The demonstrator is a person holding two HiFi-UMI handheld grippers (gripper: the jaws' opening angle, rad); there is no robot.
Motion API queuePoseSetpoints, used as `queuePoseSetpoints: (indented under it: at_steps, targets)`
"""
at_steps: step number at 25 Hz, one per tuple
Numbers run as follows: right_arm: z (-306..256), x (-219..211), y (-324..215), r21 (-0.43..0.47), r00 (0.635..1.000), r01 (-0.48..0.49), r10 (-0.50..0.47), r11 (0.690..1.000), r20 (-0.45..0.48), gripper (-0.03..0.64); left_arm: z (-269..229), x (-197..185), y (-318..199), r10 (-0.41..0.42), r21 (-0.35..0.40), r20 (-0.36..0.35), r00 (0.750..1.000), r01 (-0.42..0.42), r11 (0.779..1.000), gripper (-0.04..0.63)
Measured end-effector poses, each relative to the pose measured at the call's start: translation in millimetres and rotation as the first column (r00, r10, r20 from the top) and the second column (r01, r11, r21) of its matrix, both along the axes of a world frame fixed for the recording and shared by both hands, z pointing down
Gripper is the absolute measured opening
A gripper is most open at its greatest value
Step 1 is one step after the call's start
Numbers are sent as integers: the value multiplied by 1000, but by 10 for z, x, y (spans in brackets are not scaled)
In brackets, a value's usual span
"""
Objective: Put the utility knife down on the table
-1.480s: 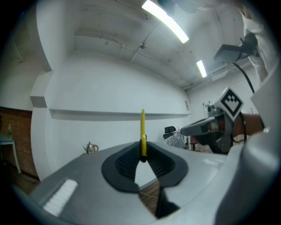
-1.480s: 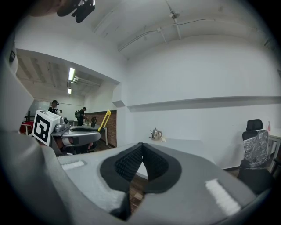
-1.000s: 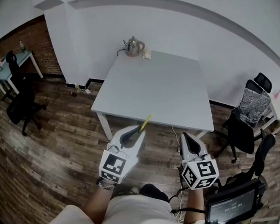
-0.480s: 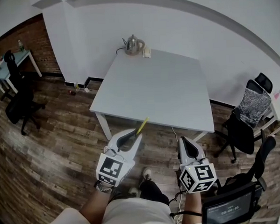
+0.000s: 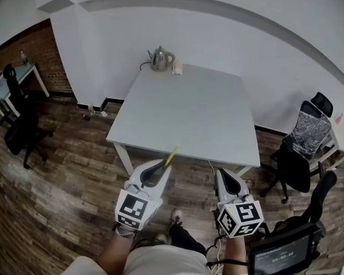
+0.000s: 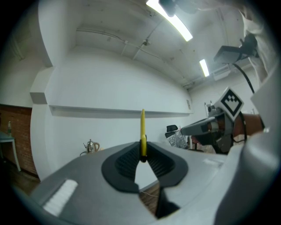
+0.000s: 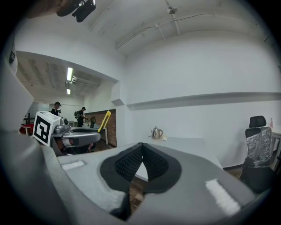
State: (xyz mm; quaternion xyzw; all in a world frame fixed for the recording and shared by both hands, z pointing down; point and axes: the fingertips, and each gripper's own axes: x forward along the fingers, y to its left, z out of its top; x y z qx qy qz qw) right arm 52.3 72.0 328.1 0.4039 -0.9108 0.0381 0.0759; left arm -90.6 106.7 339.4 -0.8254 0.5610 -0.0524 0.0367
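A thin yellow utility knife (image 5: 171, 156) (image 6: 142, 128) sticks up and forward out of my left gripper (image 5: 163, 165) (image 6: 143, 154), which is shut on its lower end. I hold it in the air short of the near edge of the white table (image 5: 188, 113). My right gripper (image 5: 223, 175) (image 7: 141, 146) hangs beside it on the right, jaws shut with nothing between them. The right gripper view shows the left gripper (image 7: 78, 137) with the knife (image 7: 104, 121) off to the left.
A metal kettle (image 5: 158, 57) (image 7: 155, 132) and a small white object (image 5: 177, 67) stand at the table's far edge by the wall. Black office chairs (image 5: 302, 156) (image 5: 22, 133) stand right and left on the wooden floor. A screen device (image 5: 281, 253) is at lower right.
Both grippers have sunk slightly lower and leftward in the head view, and the table has shifted a little left. The knife stays clamped in the left gripper.
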Motion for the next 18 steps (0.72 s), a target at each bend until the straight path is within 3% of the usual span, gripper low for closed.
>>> queuePoseSetpoints:
  at_steps: [18]
  targets:
    - [70,212,-580,4,999,-34,34,999,-24,2,51,183,-588,18,-12,-10,1000,-18,1000,57]
